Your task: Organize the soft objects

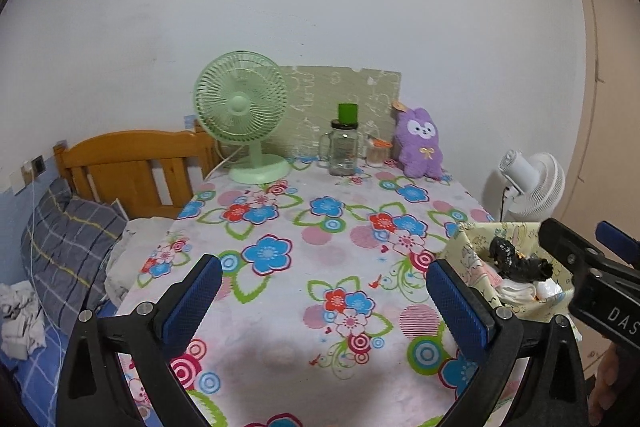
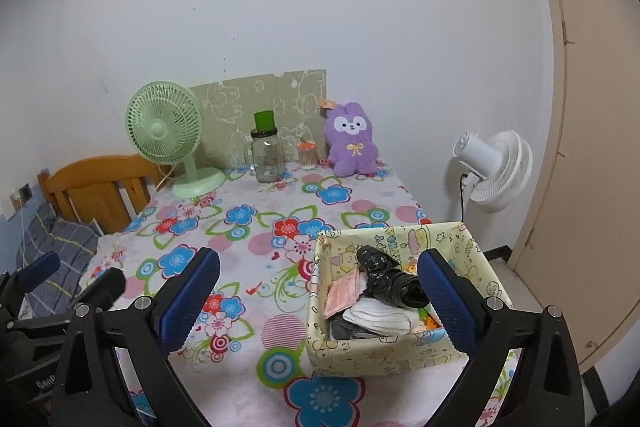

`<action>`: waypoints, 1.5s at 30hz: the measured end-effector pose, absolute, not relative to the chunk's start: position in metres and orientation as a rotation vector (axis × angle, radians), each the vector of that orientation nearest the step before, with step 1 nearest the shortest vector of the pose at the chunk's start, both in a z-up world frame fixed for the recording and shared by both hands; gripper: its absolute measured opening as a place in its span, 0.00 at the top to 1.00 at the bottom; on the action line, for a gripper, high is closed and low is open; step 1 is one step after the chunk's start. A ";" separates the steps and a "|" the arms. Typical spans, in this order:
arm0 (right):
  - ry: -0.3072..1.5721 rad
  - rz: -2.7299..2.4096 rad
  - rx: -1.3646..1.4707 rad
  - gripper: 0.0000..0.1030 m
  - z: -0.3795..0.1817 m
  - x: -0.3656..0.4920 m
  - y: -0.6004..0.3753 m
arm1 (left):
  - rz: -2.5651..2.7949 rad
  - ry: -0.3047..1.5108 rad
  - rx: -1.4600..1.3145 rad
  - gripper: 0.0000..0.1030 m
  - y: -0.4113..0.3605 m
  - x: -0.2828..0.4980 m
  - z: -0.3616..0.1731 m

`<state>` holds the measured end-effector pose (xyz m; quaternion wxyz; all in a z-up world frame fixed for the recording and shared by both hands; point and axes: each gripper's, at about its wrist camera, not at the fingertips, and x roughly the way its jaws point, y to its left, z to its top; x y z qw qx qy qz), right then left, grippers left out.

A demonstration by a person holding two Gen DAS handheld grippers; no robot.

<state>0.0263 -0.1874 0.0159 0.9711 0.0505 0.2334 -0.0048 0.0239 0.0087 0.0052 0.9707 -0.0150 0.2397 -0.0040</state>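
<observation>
A yellow cartoon-print fabric bin [image 2: 376,357] stands at the table's front right. It holds a crumpled black plastic bag [image 2: 390,283], white cloth [image 2: 378,317], a pink packet [image 2: 342,293] and grey fabric. The bin also shows in the left wrist view [image 1: 468,251]. A purple plush rabbit [image 2: 352,141] sits upright at the table's far edge; it also shows in the left wrist view [image 1: 420,143]. My left gripper [image 1: 324,303] is open and empty above the flowered tablecloth. My right gripper [image 2: 320,297] is open and empty, its right finger over the bin.
A green desk fan [image 2: 168,135], a glass jar with a green cup on top [image 2: 267,155] and a small orange-lidded jar [image 2: 306,153] stand along the back. A white floor fan [image 2: 496,171] is right of the table. A bed with a wooden headboard [image 1: 132,167] is left.
</observation>
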 end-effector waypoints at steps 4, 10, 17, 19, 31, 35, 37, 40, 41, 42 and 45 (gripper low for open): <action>0.460 -0.011 0.107 0.02 0.018 0.021 -0.189 | 0.006 0.475 -0.039 0.00 0.014 0.020 0.007; 0.454 -0.006 0.108 0.02 0.019 0.017 -0.190 | 0.015 0.458 -0.040 0.00 0.016 0.015 0.011; 0.449 -0.002 0.109 0.02 0.020 0.015 -0.190 | 0.016 0.454 -0.036 0.00 0.015 0.013 0.012; 0.450 -0.003 0.109 0.02 0.020 0.015 -0.190 | 0.016 0.452 -0.031 0.00 0.014 0.014 0.014; 0.446 -0.010 0.111 0.02 0.020 0.013 -0.192 | 0.013 0.444 -0.020 0.00 0.009 0.014 0.018; 0.448 -0.004 0.107 0.02 0.020 0.014 -0.191 | 0.012 0.445 -0.019 0.00 0.008 0.014 0.018; 0.449 -0.003 0.106 0.02 0.020 0.015 -0.191 | 0.012 0.446 -0.019 0.00 0.008 0.015 0.018; 0.447 -0.004 0.107 0.02 0.020 0.015 -0.191 | 0.009 0.446 -0.017 0.00 0.008 0.015 0.018; 0.447 -0.003 0.107 0.02 0.020 0.015 -0.191 | 0.007 0.446 -0.016 0.00 0.008 0.015 0.018; 0.448 -0.002 0.107 0.02 0.020 0.015 -0.191 | 0.005 0.447 -0.014 0.00 0.007 0.015 0.019; 0.448 -0.003 0.106 0.02 0.020 0.015 -0.190 | 0.002 0.447 -0.006 0.00 0.005 0.016 0.019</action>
